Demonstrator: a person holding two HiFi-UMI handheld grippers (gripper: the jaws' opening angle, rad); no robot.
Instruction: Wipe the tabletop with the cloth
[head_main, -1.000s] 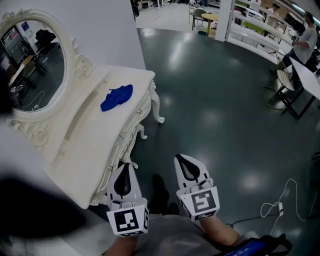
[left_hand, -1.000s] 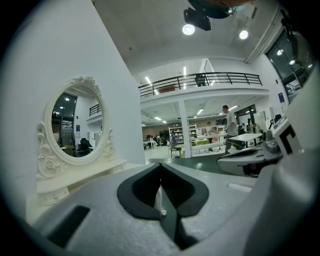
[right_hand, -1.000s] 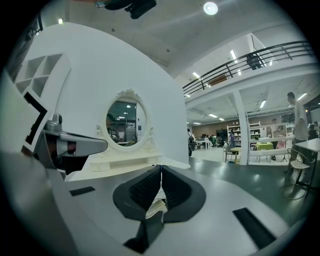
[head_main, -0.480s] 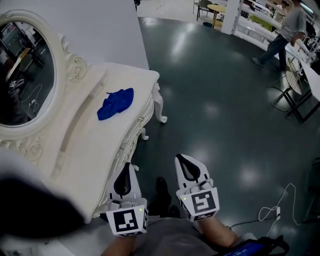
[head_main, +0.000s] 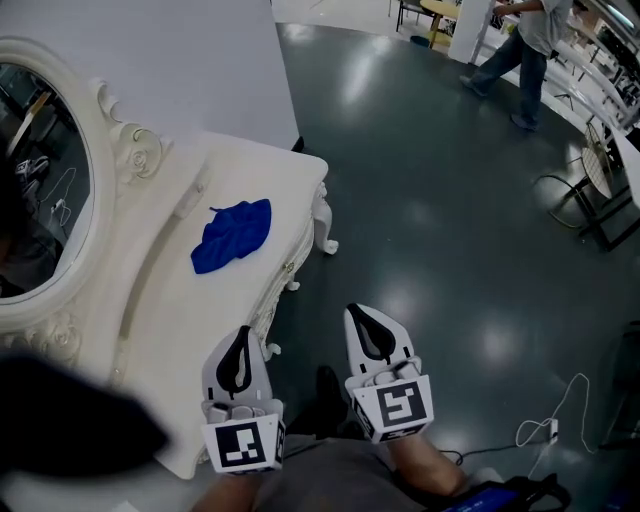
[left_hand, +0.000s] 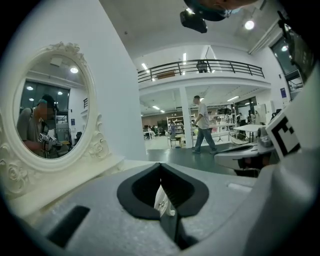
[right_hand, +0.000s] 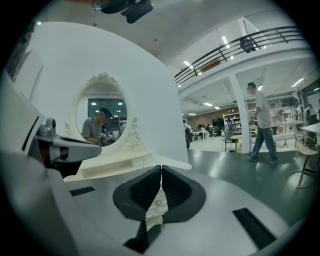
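Cloth (head_main: 232, 236), blue and crumpled, lies on the white bench (head_main: 190, 340) beside an oval mirror (head_main: 40, 200); glossy dark floor (head_main: 450, 220) stretches beyond. Left tongs (head_main: 240, 345) and right tongs (head_main: 365, 325) are closed, empty, well apart from it.

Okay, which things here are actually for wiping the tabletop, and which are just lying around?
For the job:
blue cloth
tabletop
left gripper, shut, empty
right gripper, shut, empty

Just about:
mirror
cable on the floor
person walking past
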